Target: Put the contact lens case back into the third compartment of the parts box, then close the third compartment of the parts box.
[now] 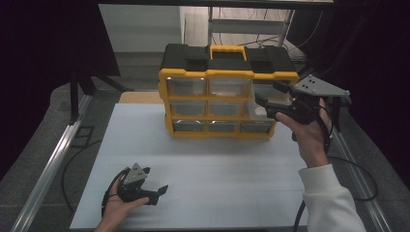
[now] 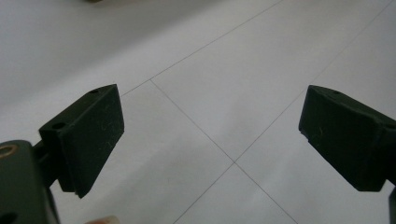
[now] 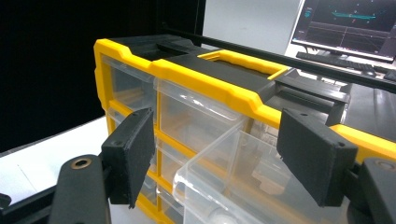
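- Nearest the lens: left hand-held gripper (image 1: 153, 189) low over the white bench (image 1: 203, 164), jaws spread wide, nothing between them — well apart from the organizer.
- Right hand-held gripper (image 1: 263, 100) up at the yellow-and-black drawer organizer (image 1: 227, 92), jaws wide, one either side of the clear drawer (image 3: 243, 182).
- Clear drawer pulled partway out of the organizer's right column, upper row; touching the pads or just clear of them — hard to tell.
- Organizer upright at the bench's far edge, yellow handle (image 1: 227, 50) on top.
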Demonstrator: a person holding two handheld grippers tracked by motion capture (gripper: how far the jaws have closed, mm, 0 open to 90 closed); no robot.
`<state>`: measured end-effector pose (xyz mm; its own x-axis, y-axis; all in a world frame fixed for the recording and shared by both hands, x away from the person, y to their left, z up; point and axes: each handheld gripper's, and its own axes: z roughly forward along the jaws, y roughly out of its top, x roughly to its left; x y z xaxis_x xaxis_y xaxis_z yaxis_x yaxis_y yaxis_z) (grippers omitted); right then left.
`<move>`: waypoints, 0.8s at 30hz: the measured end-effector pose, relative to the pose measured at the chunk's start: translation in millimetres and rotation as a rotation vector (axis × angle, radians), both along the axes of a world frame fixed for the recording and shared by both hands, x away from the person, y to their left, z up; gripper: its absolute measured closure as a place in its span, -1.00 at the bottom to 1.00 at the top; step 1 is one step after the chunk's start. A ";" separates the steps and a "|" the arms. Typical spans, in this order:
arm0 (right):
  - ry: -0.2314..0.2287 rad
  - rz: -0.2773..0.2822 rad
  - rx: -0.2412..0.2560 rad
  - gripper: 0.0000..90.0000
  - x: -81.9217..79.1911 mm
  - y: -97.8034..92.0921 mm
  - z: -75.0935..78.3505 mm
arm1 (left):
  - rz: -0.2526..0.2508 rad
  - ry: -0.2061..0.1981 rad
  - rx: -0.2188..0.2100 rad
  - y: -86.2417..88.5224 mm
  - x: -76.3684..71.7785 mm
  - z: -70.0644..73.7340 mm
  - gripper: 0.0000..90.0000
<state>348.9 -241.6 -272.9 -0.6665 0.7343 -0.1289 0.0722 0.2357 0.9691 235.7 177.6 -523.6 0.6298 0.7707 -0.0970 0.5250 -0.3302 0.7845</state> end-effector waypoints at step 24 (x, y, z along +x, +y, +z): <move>-0.024 0.032 0.020 -0.36 -19.2 -17.5 -18.2 | 0.000 -0.001 0.007 -0.9 -0.3 0.3 -0.84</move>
<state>329.7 -259.1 -291.1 -0.6868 0.7151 -0.1302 0.0417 0.2176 0.9752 235.4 176.7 -523.3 0.6302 0.7711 -0.0909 0.5237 -0.3358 0.7829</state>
